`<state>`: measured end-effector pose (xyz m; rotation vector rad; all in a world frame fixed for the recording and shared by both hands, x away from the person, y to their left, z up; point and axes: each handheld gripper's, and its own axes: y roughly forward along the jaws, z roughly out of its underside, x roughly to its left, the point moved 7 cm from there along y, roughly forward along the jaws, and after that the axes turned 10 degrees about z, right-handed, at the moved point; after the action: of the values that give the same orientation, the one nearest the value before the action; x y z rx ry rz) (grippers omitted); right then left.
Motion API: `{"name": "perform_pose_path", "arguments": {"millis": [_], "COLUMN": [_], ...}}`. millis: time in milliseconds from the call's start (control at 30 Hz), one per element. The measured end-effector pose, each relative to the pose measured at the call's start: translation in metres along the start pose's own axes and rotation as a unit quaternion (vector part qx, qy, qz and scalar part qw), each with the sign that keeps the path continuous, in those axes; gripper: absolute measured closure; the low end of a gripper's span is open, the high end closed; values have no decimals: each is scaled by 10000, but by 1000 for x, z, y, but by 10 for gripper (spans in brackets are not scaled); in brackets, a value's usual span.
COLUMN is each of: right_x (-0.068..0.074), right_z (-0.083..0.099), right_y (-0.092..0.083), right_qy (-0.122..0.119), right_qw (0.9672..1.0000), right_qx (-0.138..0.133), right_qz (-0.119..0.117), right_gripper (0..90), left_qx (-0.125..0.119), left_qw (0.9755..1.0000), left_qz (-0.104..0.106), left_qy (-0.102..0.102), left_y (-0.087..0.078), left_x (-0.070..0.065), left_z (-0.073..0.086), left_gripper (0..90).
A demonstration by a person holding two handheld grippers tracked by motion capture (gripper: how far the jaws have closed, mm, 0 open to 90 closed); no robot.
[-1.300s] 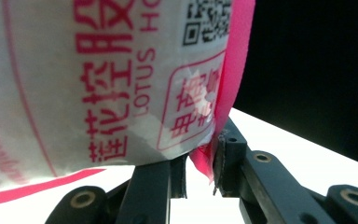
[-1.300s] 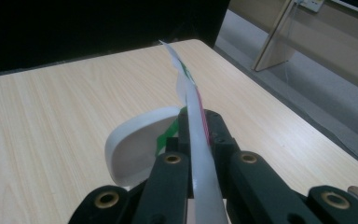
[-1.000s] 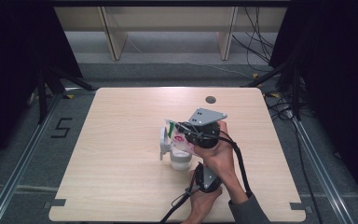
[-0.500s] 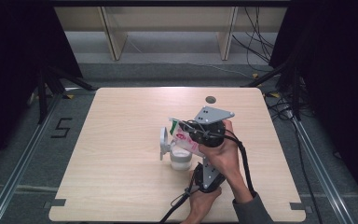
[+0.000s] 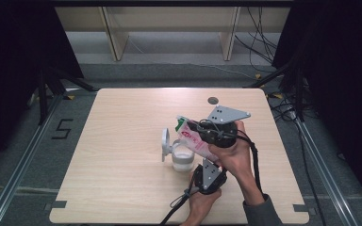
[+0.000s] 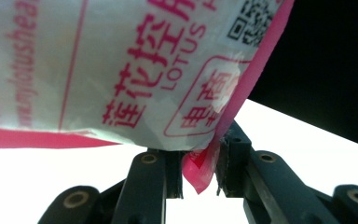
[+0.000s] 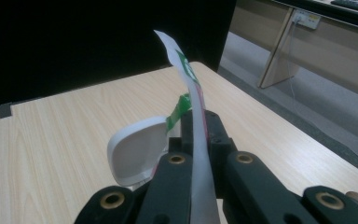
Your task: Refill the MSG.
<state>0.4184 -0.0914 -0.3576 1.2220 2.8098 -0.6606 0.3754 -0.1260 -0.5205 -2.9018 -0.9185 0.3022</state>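
The right claw [image 7: 196, 140] pinches the packet [image 5: 194, 139], its long axis slanting up-left over the cup [image 5: 182, 160].

We see a white packet [image 5: 194, 139] with pink edges, red lettering and a green top, held tilted just above a white cup [image 5: 182, 159], whose flip lid [image 5: 165, 143] seems open.
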Motion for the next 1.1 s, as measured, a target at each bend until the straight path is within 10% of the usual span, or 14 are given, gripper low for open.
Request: {"name": "perform_pose_path", "arguments": {"millis": [167, 200, 833, 1100], "right_x": [-4, -6, -25, -29], "right_z": [3, 3, 12, 13], "right_y": [-7, -8, -25, -34], "right_qy": [124, -1, 632, 914], "right_qw": [9999, 9999, 9958, 9919], "right_qx": [-88, -139, -575, -755], "right_qz": [-70, -93, -337, -457], "right_gripper": [900, 900, 900, 900], "left_qx": [132, 107, 567, 686], "left_qw": [9999, 9993, 9981, 9973], "left_qz": [0, -298, -184, -204], "left_qy": [79, 217, 129, -176], "left_y": [-3, -6, -25, -38], "left_x": [2, 8, 12, 13], "left_z": [4, 4, 12, 12], "left_gripper": [715, 710, 520, 405]}}
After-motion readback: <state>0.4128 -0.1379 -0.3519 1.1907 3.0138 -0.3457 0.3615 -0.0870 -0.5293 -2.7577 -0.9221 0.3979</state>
